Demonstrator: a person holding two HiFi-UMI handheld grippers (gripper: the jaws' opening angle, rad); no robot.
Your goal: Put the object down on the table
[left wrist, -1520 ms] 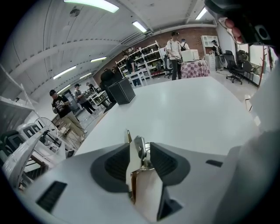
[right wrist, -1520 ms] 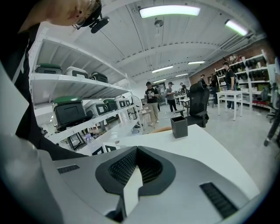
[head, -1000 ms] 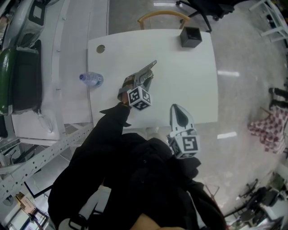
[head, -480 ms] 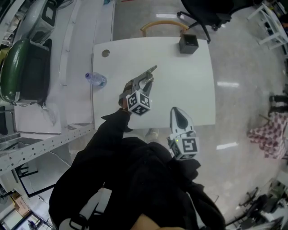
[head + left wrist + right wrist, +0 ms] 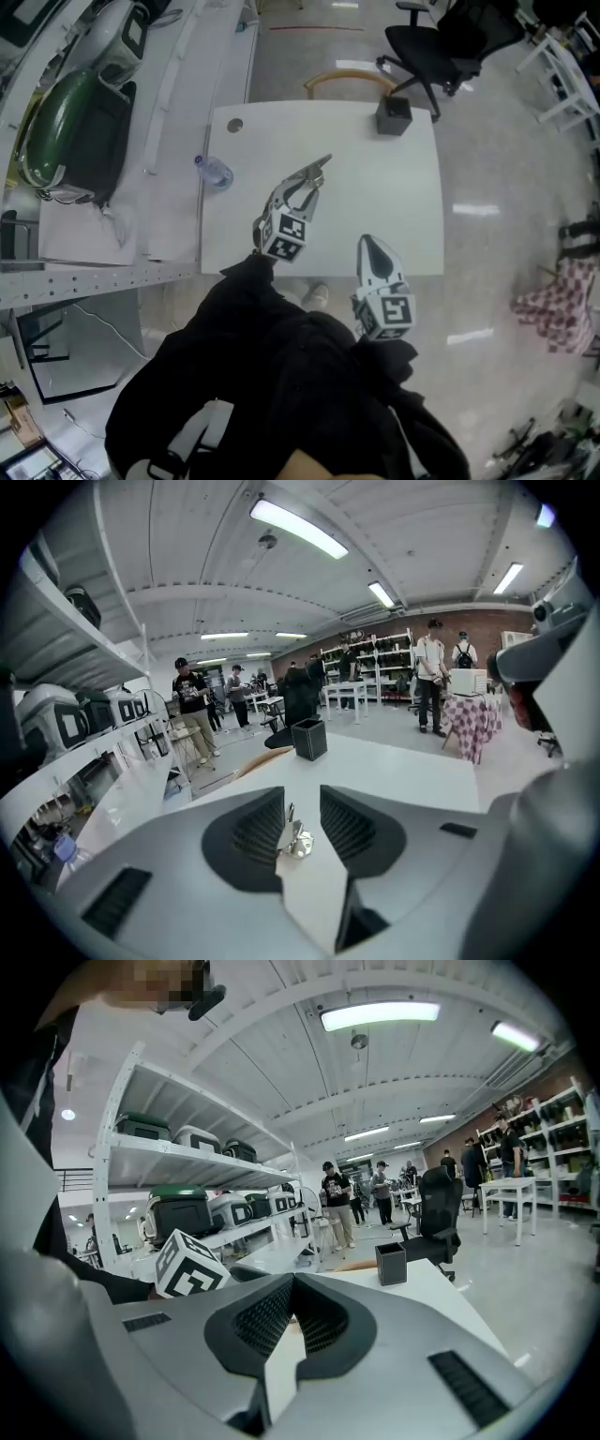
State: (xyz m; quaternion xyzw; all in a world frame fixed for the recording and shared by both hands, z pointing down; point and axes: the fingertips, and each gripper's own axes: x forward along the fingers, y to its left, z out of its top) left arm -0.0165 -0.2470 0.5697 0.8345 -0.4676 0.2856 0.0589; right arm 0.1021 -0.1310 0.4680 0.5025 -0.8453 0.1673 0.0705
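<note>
A small shiny metal object [image 5: 296, 841] shows between the jaws of my left gripper [image 5: 302, 803], close to the left pad, with a gap on its right side. The jaws are closing, and neither pad visibly presses on it. In the head view the left gripper [image 5: 314, 173] reaches over the middle of the white table [image 5: 394, 206], pointing toward the far right. My right gripper [image 5: 367, 242] hovers at the table's near edge, and its jaws meet with nothing between them [image 5: 292, 1288].
A black box [image 5: 393, 116] stands at the table's far right corner. A clear bottle [image 5: 215, 172] lies at the left edge. A wooden chair back [image 5: 342, 82] and a black office chair [image 5: 431, 42] are beyond the table. Shelving with a green-lidded crate [image 5: 70, 131] runs along the left.
The head view has drawn back and shifted, so the table looks smaller and further right. Both grippers keep about the same places over the table.
</note>
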